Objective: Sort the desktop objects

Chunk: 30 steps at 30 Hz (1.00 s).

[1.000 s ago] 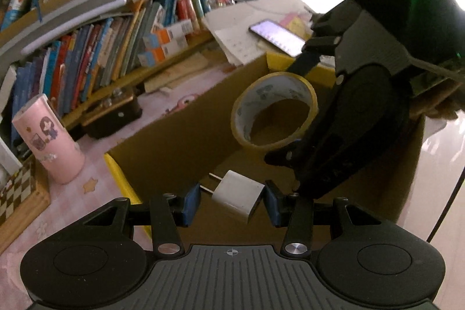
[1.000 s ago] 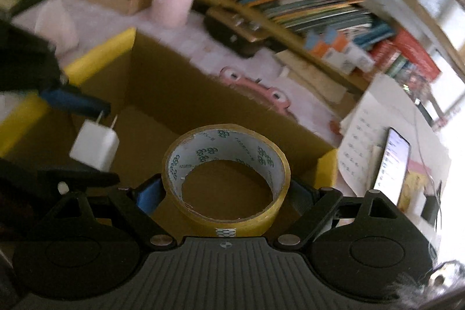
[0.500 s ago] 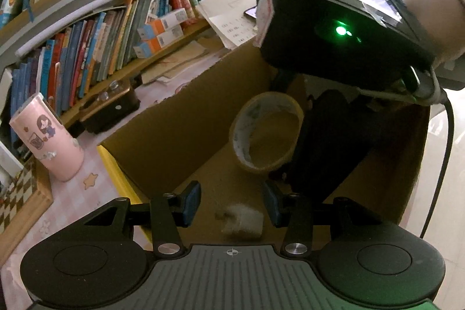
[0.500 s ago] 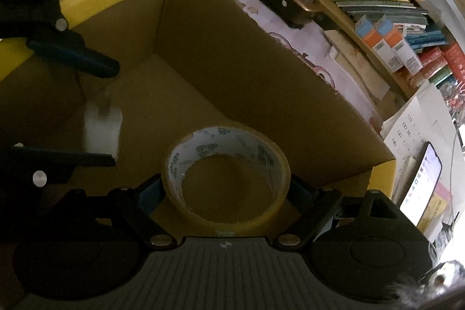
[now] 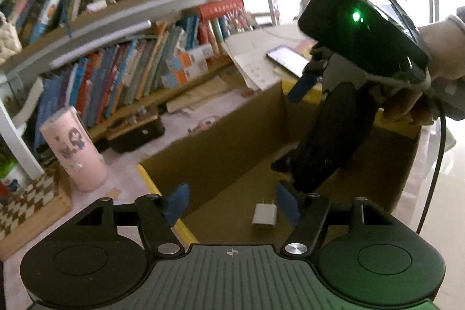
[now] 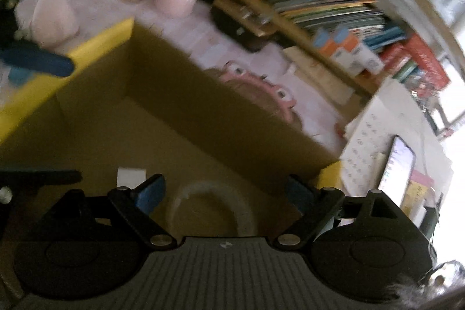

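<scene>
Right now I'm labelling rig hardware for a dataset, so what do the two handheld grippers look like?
Both are black. The left gripper has blue-padded fingers on black link arms with silver pivot screws, round side discs and a ribbed grey deck with a crosshair mark. The right gripper matches it; from outside it carries a black box with a green light and a black cable.

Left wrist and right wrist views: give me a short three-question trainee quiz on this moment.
1. True or false: the charger lies on the floor of the box.
2. The tape roll is: A) clamped in the right gripper; B) lying in the box below open fingers; C) on the shelf.
3. Fill in: the left gripper holds ____; its jaws are opening.

Key: 1 true; 2 B; 3 nothing.
</scene>
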Tool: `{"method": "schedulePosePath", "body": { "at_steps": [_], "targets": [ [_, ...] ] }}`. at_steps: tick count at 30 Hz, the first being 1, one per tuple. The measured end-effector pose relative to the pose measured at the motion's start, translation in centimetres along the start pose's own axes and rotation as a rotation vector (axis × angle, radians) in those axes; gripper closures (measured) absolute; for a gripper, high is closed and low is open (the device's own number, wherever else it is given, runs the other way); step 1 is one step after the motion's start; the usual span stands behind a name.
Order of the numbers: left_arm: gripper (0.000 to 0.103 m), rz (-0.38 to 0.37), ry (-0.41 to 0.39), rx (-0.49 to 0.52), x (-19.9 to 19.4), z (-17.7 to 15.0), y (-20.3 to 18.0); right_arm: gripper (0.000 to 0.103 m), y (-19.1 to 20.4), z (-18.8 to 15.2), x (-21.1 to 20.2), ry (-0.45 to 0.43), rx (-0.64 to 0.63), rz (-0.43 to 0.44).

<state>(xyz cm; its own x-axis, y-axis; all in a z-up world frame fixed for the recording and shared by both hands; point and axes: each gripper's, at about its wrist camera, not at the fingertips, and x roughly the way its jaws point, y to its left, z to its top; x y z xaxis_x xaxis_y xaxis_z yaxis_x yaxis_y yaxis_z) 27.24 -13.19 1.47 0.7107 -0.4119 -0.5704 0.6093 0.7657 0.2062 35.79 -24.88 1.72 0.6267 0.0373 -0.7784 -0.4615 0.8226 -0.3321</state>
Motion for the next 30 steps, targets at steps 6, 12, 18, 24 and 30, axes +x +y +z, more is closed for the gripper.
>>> {"method": "schedulePosePath", "body": {
  "at_steps": [6, 12, 18, 24, 30],
  "targets": [
    [0.028, 0.025, -0.057, -0.03, -2.5, 0.3, 0.7, 0.014, -0.8, -0.3, -3.8, -0.098, 0.11, -0.063],
    [0.023, 0.043, -0.09, -0.068, -4.8, 0.2, 1.5, 0.014, -0.4, -1.6, -7.8, -0.19, 0.214, -0.094],
    [0.02, 0.058, -0.11, -0.098, -6.9, -0.4, 1.6, 0.014, 1.1, -3.0, -10.9, -0.259, 0.281, -0.149],
    [0.017, 0.097, -0.139, -0.159, -9.3, -1.7, 1.8, 0.013, 2.4, -5.1, -13.9, -0.333, 0.424, -0.238],
    [0.016, 0.125, -0.159, -0.21, -11.5, -2.9, 2.2, 0.013, 3.8, -8.3, -16.4, -0.368, 0.614, -0.291]
  ]
}}
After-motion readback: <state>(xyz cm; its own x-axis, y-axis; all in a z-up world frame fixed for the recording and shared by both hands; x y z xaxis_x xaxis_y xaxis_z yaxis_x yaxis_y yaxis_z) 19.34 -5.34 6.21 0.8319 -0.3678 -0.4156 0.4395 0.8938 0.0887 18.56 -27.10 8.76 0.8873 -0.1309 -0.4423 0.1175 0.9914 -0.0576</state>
